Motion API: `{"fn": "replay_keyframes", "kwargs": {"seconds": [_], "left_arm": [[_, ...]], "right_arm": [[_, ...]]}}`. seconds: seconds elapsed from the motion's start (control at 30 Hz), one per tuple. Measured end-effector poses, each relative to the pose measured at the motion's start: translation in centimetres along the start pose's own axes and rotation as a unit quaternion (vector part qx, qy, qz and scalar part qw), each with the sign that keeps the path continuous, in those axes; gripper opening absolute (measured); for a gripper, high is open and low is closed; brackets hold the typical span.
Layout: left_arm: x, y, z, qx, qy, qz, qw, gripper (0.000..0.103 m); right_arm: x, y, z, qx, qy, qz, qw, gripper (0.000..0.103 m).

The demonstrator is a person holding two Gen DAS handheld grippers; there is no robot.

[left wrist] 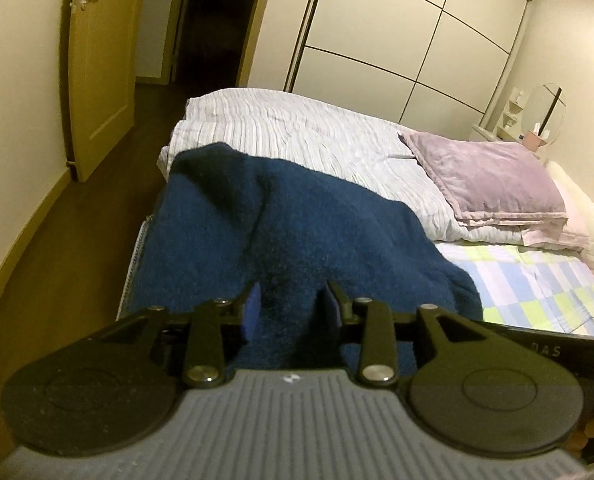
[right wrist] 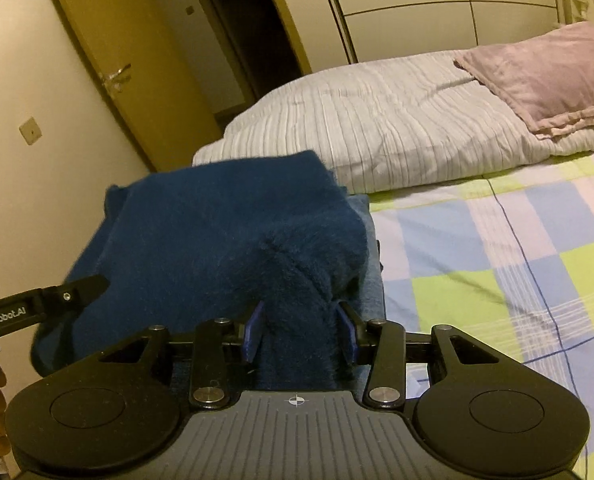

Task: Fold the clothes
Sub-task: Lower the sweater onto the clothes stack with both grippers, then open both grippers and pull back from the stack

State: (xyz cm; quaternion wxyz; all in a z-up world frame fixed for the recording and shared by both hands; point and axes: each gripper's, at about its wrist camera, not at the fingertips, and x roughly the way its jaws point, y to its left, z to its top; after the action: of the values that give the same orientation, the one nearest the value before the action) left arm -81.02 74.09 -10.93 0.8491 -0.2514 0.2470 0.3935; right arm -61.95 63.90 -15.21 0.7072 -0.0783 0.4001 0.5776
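A dark blue fleece garment (left wrist: pixel 281 224) hangs lifted above the bed, bunched and draped. My left gripper (left wrist: pixel 293 296) is shut on a fold of it, the blue pads pressing the cloth from both sides. In the right wrist view the same blue garment (right wrist: pixel 217 232) fills the middle, and my right gripper (right wrist: pixel 301 320) is shut on another bunched fold. The left gripper's body (right wrist: pixel 37 304) shows at the left edge of the right wrist view. A lighter blue folded cloth (right wrist: pixel 371 248) lies on the bed under the garment.
The bed has a checked sheet (right wrist: pixel 497 248), a striped white duvet (left wrist: pixel 297 128) folded at the far end and a mauve pillow (left wrist: pixel 493 176) on it. An open wooden door (left wrist: pixel 93 64), a dark hallway and a white wardrobe (left wrist: pixel 397 40) stand beyond. A small mirror (left wrist: pixel 545 112) stands at the right.
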Motion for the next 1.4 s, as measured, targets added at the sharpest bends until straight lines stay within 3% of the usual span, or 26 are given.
{"fn": "replay_keyframes", "kwargs": {"seconds": [0.37,0.53,0.87,1.17,1.4], "left_arm": [[-3.8,-0.9,-0.2,0.001,-0.008,0.009,0.9999,0.032],[-6.0,-1.0,-0.7,-0.008,0.013,0.032,0.9994,0.037],[-9.9,-3.2,-2.7,0.002,0.057,0.073,0.9958,0.041],[-12.7,-6.5,-2.9,0.041,0.068,0.102,0.9915,0.043],[-14.5,-7.4,-3.9,0.060,0.074,0.119,0.9884,0.055]], "right_arm": [[-3.0,0.6,0.1,0.001,-0.016,-0.005,1.000,0.045],[-4.7,1.1,-0.7,0.002,-0.017,0.003,1.000,0.057],[-8.1,3.0,-3.4,-0.022,0.037,0.001,0.999,0.058],[-11.7,3.9,-4.9,-0.045,0.049,-0.013,0.998,0.059],[-13.8,4.7,-5.9,-0.050,0.054,-0.037,0.997,0.059]]}}
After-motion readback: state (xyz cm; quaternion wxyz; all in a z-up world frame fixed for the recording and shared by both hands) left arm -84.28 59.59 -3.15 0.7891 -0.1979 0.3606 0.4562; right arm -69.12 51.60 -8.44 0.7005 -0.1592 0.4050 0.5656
